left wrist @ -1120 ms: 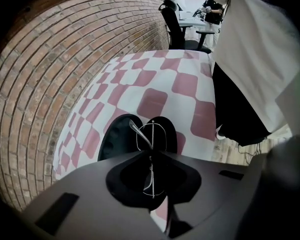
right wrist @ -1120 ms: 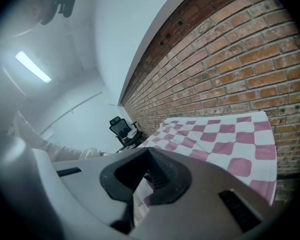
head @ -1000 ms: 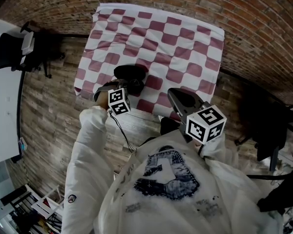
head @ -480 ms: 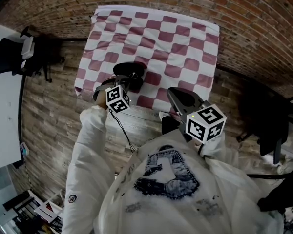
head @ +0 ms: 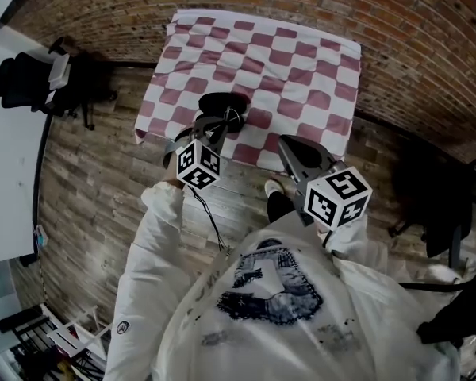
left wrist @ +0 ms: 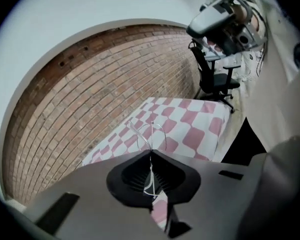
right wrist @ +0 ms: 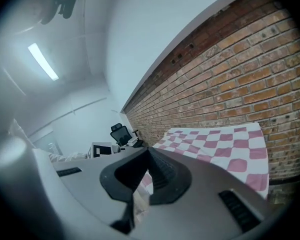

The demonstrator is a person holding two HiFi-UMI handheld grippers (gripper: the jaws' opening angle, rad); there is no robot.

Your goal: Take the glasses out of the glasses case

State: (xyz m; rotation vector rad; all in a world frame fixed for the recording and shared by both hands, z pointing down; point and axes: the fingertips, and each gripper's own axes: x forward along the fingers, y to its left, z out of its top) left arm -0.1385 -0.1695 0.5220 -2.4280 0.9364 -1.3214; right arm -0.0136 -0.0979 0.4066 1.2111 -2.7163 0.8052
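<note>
The left gripper (left wrist: 151, 153) pinches the thin wire glasses (left wrist: 151, 133) in tightly closed fingers, just above the black case (head: 220, 104) at 7 o'clock on the checked tablecloth (head: 301, 62). The right gripper (head: 289, 149), at 4 o'clock of the case, has its fingers pressed together, empty. An office chair (head: 28, 82) stands at the table's 9 o'clock

White puffer jkt (head: 143, 292), blue-print top (head: 270, 288) (b&w marker cubes (head: 198, 165)).

Pink-and-white checked cloth (head: 301, 62), black case (head: 219, 101), red-brown brick wall (head: 412, 46), grey-brown plank floor (head: 87, 181), white jacket (head: 155, 292).
</note>
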